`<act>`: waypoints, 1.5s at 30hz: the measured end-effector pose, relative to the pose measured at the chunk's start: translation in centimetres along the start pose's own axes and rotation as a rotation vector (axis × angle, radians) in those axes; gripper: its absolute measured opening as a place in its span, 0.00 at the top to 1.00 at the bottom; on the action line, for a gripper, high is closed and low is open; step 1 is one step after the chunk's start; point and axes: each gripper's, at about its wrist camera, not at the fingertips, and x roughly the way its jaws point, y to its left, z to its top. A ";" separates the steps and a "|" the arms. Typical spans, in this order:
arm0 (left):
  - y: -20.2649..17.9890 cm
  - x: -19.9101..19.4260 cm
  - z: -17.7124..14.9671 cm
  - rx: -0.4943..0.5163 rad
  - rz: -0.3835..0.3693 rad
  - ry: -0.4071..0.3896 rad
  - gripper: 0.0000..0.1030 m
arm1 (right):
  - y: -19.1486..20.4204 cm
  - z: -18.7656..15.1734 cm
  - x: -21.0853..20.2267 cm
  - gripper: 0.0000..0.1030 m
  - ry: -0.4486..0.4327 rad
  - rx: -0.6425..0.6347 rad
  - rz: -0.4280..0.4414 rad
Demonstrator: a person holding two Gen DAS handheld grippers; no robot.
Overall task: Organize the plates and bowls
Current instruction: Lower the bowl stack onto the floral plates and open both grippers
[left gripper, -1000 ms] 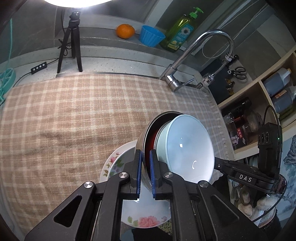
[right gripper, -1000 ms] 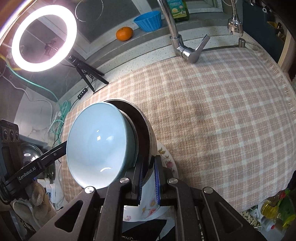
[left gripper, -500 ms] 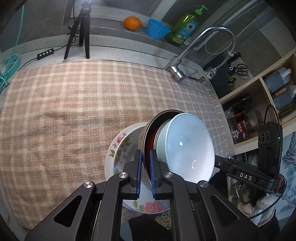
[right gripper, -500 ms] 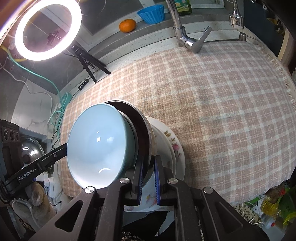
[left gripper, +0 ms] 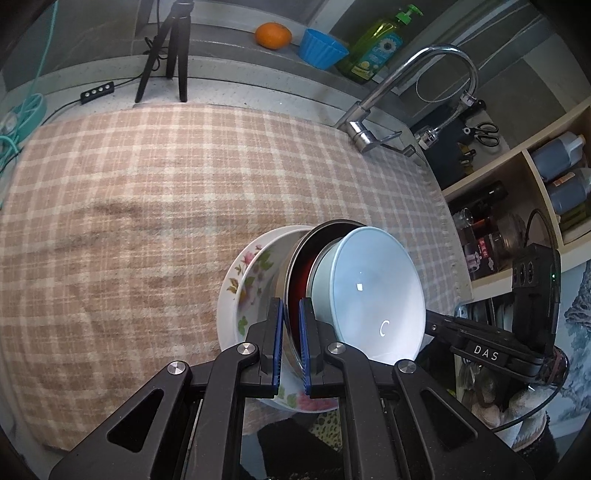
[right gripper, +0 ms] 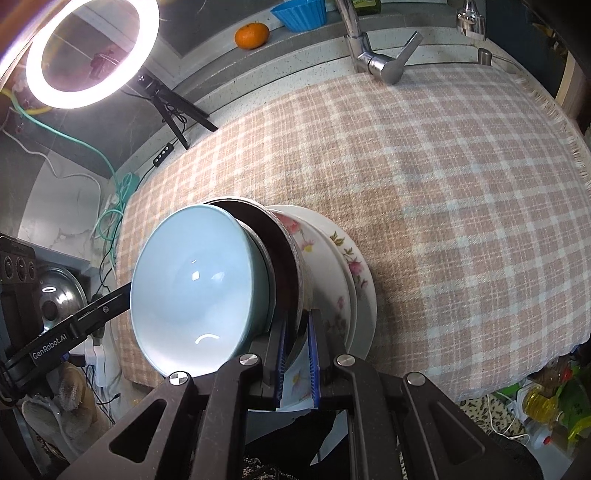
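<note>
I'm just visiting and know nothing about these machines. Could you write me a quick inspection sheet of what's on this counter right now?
Surface: checked cloth covers the counter.
Job's things: light blue bowl nested in a dark metal bowl, over a floral plate on the cloth.
Clutter: orange, blue cup, soap bottle on the back ledge.
Grippers: left gripper and right gripper each have jaws closed on the dark metal bowl's rim, from opposite sides.
Cables: green cord, black inline switch.
Surroundings: faucet, ring light, shelves with bottles.
</note>
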 end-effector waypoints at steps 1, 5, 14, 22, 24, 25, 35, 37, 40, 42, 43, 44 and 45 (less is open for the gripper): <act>0.0 0.0 -0.1 -0.001 0.000 0.000 0.93 | 0.0 0.0 0.0 0.91 0.002 -0.002 -0.001; 0.2 0.2 -0.2 -0.007 0.000 0.006 0.93 | 0.0 0.0 0.1 0.90 0.001 -0.003 -0.001; 0.1 0.3 -0.3 -0.009 0.001 0.008 0.93 | 0.0 -0.1 0.1 0.90 0.001 -0.003 -0.001; 0.2 0.3 -0.3 -0.013 -0.003 0.011 0.93 | 0.0 -0.2 0.1 0.89 0.001 -0.006 -0.001; 0.2 0.4 -0.3 -0.013 -0.004 0.010 0.93 | 0.0 -0.1 0.1 0.88 0.000 -0.011 0.002; 0.2 0.4 -0.4 -0.012 -0.003 0.010 0.93 | 0.1 -0.1 0.1 0.88 -0.001 -0.013 0.002; 0.1 0.0 -0.6 0.003 0.029 -0.004 0.93 | 0.4 -0.3 0.0 0.88 -0.013 -0.042 -0.006; 0.2 -0.2 -0.6 -0.001 0.034 -0.008 0.93 | 0.4 -0.2 0.0 0.88 -0.012 -0.042 -0.005; 0.3 -0.7 -0.8 0.002 0.050 -0.020 0.93 | 0.4 -0.3 -0.1 0.88 -0.012 -0.047 -0.006; 0.4 -1.0 -0.9 0.006 0.059 -0.028 0.93 | 0.5 -0.3 -0.3 0.88 -0.021 -0.055 -0.012; 0.4 -1.1 -1.0 0.009 0.063 -0.031 0.93 | 0.5 -0.3 -0.5 0.88 -0.026 -0.060 -0.014; 0.4 -1.2 -1.0 0.009 0.067 -0.035 0.93 | 0.6 -0.3 -0.7 0.88 -0.033 -0.067 -0.013; 0.3 -1.3 -1.1 0.011 0.068 -0.038 0.93 | 0.8 -0.2 -1.0 0.88 -0.041 -0.074 -0.015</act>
